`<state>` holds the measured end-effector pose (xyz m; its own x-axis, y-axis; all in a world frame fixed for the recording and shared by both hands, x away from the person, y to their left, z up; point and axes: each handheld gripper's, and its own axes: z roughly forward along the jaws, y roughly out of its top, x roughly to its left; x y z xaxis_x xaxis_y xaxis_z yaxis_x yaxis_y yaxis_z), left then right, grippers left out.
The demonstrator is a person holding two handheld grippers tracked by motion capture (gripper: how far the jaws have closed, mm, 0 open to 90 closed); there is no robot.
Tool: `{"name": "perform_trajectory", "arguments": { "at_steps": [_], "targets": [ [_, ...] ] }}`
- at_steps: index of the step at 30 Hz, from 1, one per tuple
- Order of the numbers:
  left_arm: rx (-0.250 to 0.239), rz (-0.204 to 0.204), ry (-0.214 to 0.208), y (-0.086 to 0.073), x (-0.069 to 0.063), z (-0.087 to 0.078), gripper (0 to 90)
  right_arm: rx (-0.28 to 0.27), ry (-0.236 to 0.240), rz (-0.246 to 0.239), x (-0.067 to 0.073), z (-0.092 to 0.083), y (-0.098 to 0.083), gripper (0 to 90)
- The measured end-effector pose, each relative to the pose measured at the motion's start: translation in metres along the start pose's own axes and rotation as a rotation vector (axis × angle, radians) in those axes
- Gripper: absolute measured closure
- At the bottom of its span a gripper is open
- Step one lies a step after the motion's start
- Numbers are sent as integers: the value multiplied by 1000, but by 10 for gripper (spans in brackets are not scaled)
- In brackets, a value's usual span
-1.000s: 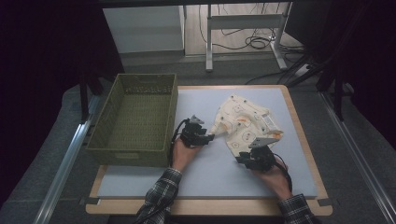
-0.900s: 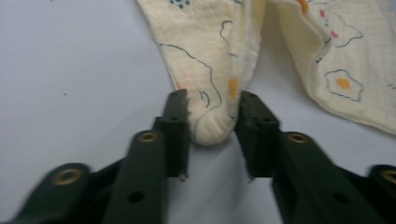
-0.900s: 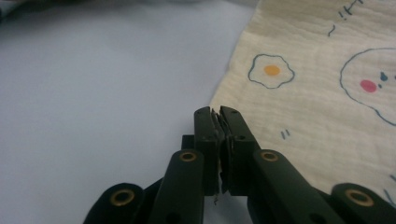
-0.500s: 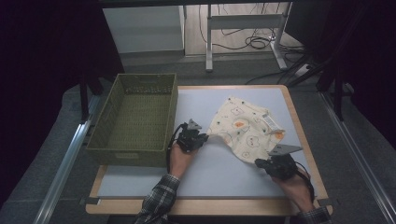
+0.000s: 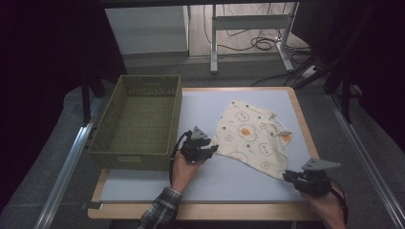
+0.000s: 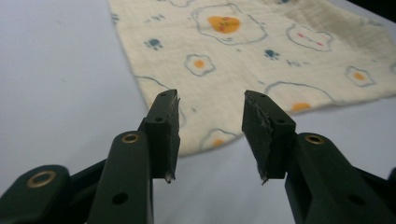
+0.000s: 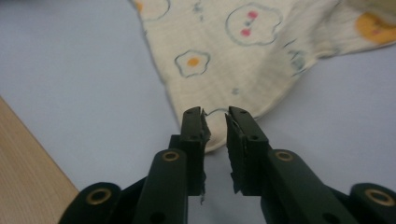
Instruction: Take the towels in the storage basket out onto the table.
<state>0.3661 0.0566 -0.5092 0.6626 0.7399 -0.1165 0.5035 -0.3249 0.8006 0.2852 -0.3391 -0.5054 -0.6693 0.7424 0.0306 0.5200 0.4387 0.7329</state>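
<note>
A cream cloth (image 5: 248,136) printed with fried eggs lies spread flat on the pale blue table top (image 5: 229,179). My left gripper (image 5: 211,149) rests at the cloth's near-left edge. In the left gripper view its jaws (image 6: 211,100) stand apart over that cloth (image 6: 243,51) edge; they have just been opening, and the pads do not press on it. My right gripper (image 5: 287,176) is at the cloth's near-right corner. Its jaws (image 7: 215,115) have also just been opening, to a narrow gap. The cloth (image 7: 233,51) corner lies by the tips, unpinched.
An empty olive-green basket (image 5: 138,153) stands on the table's left side, just left of my left hand. The table's wooden rim (image 5: 303,124) runs close to my right gripper. Table legs and cables lie on the floor beyond the far edge.
The cloth, crumpled a second ago, now lies stretched out flat. My right gripper has moved right and toward the near edge, drawing the corner with it. The left gripper has barely shifted.
</note>
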Motion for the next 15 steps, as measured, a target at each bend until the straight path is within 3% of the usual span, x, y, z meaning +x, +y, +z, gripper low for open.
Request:
{"name": "perform_trajectory", "arguments": {
  "at_steps": [5, 8, 10, 12, 13, 15],
  "targets": [
    [68, -35, 47, -1, 16, 28, 590, -32, -13, 20, -4, -3, 7, 710],
    [97, -31, 64, -5, 19, 40, 607, -26, 0, 10, 0, 4, 8, 670],
    [90, -23, 88, -5, 17, 41, 659, -2, -8, -11, 4, 10, 6, 662],
    [92, -22, 79, -5, 15, 40, 690, 7, -13, -16, 5, 13, 5, 663],
    [91, -20, 65, -7, 14, 39, 809, 29, -13, -18, 6, 20, 0, 670],
    [89, -15, 63, -8, 11, 38, 865, 7, -8, -14, 6, 21, -2, 739]
  ]
}}
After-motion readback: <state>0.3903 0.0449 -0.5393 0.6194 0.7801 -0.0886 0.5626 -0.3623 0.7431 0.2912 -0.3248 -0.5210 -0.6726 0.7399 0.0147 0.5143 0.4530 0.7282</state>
